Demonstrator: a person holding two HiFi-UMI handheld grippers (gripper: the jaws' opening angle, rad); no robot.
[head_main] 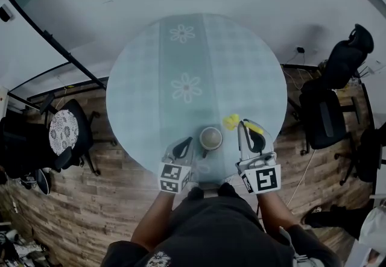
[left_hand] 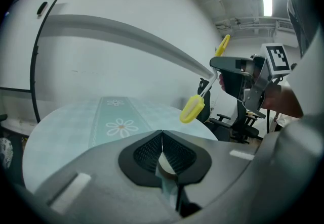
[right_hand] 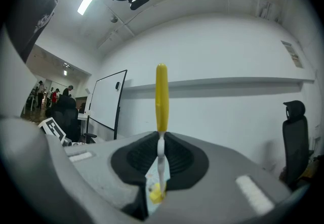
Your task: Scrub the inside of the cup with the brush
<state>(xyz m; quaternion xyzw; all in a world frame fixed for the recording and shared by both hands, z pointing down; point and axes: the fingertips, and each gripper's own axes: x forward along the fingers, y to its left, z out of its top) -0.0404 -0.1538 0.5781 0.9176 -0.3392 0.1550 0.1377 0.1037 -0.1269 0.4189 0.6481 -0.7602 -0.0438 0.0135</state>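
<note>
A pale cup (head_main: 210, 138) stands near the front edge of the round table (head_main: 145, 103), which has a teal flowered cloth. My left gripper (head_main: 183, 146) sits just left of the cup, its jaws shut with nothing gripped. In the left gripper view the pads (left_hand: 152, 151) meet, and a pale bit of the cup (left_hand: 165, 163) shows through the gap below them. My right gripper (head_main: 246, 128) is right of the cup, shut on a yellow brush (head_main: 231, 121) whose head hangs beside the cup's rim. The brush's white neck (right_hand: 161, 153) is pinched between the pads.
Black office chairs (head_main: 329, 115) stand right of the table and a patterned-seat chair (head_main: 65, 130) stands on its left, on a wooden floor. A whiteboard (right_hand: 107, 112) and people (right_hand: 55, 97) show far off in the right gripper view. The person's body is close to the table's near edge.
</note>
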